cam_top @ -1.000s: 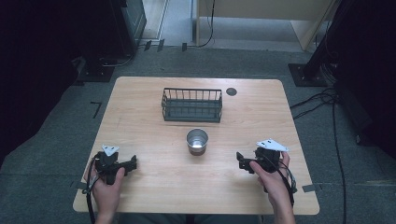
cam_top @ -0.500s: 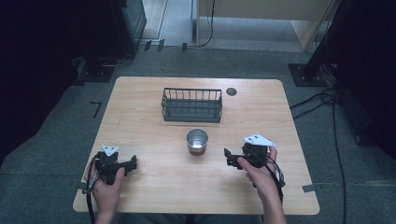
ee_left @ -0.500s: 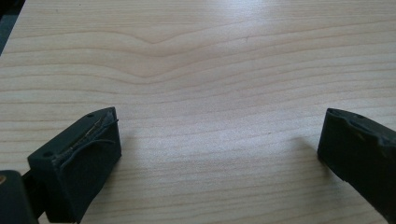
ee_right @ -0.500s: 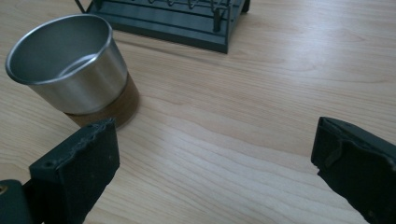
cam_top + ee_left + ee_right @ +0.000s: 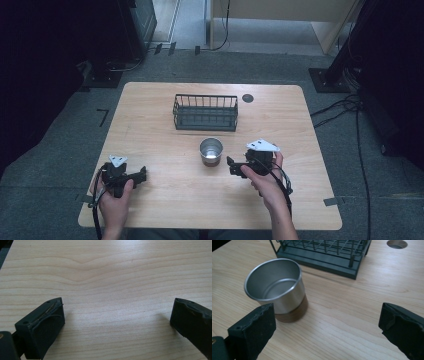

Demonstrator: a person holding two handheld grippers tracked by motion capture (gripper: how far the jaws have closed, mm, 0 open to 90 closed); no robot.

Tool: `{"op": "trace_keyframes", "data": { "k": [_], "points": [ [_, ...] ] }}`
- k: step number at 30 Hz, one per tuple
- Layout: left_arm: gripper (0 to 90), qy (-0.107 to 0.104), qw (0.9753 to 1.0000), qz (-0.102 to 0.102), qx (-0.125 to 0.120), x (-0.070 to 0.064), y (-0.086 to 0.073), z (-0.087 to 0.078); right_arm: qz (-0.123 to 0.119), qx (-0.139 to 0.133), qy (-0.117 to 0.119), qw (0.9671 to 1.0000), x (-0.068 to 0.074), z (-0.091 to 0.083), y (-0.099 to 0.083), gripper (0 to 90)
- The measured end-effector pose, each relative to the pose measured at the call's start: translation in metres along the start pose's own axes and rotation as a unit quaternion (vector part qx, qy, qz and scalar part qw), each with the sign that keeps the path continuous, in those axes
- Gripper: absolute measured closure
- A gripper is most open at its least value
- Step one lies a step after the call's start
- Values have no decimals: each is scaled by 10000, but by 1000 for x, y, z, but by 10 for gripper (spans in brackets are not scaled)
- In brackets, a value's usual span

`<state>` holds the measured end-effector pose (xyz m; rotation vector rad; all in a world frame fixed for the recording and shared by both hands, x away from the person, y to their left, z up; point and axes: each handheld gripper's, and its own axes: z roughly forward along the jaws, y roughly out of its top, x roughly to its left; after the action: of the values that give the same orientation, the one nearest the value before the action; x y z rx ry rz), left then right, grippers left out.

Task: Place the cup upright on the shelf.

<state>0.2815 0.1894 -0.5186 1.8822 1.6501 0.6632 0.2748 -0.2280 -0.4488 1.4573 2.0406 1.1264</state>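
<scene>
"What's the biggest thing you can see?"

"The wooden table (image 5: 165, 135). It has not moved. Near the back of it sits a dark wire basket (image 5: 205, 112), and that has stayed put too. A small round hole (image 5: 248, 98) is in the table just to the right of the basket."

"And in front of the basket?"

"A shiny metal cup (image 5: 211, 151) with a brown bottom. It stands upright near the middle of the table, open side up, in the same spot as before. In the right gripper view the cup (image 5: 277, 288) is close, just past the left jaw."

"So what has changed?"

"The right gripper (image 5: 231, 167). A second ago it was out near the right edge of the table. It has slid in toward the cup and is now just beside it, not touching. Its jaws are wide apart with nothing between them."

"And the other one?"

"The left gripper (image 5: 144, 173) has stayed at the front left, well apart from the cup. Its jaws are spread wide too, over bare wood."
</scene>
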Motion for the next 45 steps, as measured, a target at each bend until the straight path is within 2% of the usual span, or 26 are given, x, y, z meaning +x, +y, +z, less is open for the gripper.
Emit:
{"op": "trace_keyframes", "data": {
  "k": [14,22,31,36,45],
  "points": [
    [0,-1,10000,-1,-1,0,0,0,-203,51,341,9992,31,19,15,7],
    [0,3,10000,-8,-7,0,0,0,-314,144,419,9985,47,31,20,0],
    [0,0,10000,-3,-4,0,0,0,-188,142,398,9989,55,47,21,0],
    [0,2,10000,-2,-4,0,0,0,-112,191,229,9995,56,58,21,0],
    [0,1,10000,-4,-6,0,0,1,-152,345,117,9992,59,71,18,0]
  ]
}}
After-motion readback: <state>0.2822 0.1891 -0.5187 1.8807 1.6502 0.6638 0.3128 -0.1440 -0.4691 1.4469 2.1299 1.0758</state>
